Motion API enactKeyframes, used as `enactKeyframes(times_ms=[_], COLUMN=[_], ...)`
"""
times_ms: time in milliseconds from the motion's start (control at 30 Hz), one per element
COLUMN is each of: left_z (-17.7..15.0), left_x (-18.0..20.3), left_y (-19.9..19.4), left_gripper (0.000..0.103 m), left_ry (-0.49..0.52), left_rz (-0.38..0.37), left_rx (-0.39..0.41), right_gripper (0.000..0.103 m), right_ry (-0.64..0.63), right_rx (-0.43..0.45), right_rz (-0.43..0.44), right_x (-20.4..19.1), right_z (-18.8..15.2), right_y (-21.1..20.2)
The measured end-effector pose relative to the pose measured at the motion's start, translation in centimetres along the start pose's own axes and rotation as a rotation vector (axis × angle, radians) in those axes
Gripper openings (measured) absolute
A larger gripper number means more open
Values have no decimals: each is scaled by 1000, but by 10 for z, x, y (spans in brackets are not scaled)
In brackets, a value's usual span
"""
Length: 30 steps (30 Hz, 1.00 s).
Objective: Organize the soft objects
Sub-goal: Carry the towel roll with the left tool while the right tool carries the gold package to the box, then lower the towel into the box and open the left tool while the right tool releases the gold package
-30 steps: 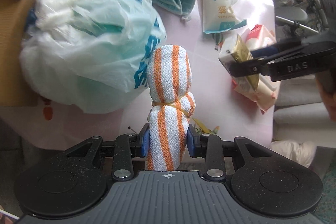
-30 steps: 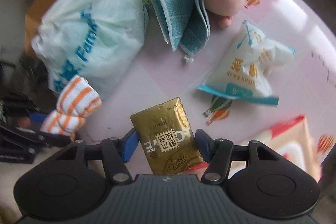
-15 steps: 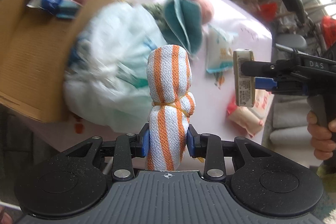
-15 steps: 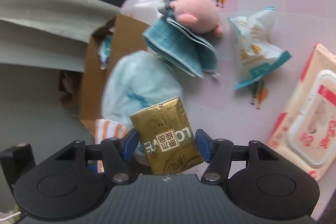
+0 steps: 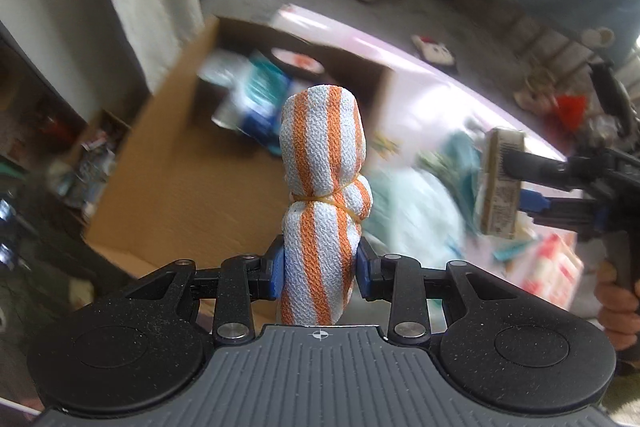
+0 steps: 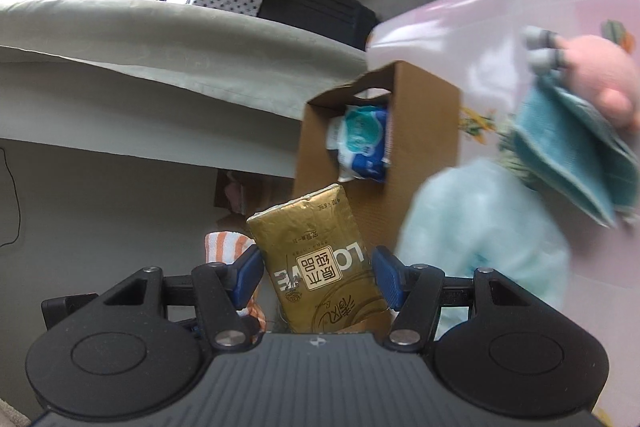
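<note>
We are holding the striped towel roll clamped in the left gripper and the gold tissue pack pinched in the right gripper, both aloft near the cardboard box. To do this well, we are judging: clear the box wall, lower over its bare floor beside the packs already inside, release one at a time. Both items' long axes are pointing forward along the fingers, away from each camera.
</note>
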<state>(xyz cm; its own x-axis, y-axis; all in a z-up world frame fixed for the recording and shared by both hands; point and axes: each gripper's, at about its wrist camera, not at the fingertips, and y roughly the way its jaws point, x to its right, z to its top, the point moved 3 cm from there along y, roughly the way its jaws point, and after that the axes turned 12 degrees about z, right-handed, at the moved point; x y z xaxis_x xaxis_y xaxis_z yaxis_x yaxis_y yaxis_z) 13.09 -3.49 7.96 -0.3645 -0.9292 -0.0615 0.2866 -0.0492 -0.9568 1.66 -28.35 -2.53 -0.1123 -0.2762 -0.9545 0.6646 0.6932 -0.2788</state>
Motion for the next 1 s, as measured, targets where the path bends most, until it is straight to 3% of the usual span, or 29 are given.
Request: enactKeyframes(times_ms=[133, 233, 467, 633, 767, 1000], left_z=[33, 52, 71, 79, 86, 96], left_x=[-36, -51, -67, -70, -70, -80], left_y=[28, 54, 112, 148, 175, 206], left_gripper=[33, 33, 33, 33, 33, 33], left_ry=[6, 64, 186, 277, 320, 278], left_rz=[27, 72, 64, 80, 106, 143], left_rx=[-10, -17, -71, -142, -212, -311], right_gripper=[38, 38, 38, 38, 38, 38], right_ry=[30, 57, 149, 241, 312, 388], right_rx=[27, 43, 56, 86, 110, 141], right_rz=[30, 0, -212, -325, -358, -385], right_x=[-14, -16, 13, 45, 68, 92], right_z=[10, 14, 6, -1, -4, -9], right_y=[62, 110, 202, 232, 250, 259])
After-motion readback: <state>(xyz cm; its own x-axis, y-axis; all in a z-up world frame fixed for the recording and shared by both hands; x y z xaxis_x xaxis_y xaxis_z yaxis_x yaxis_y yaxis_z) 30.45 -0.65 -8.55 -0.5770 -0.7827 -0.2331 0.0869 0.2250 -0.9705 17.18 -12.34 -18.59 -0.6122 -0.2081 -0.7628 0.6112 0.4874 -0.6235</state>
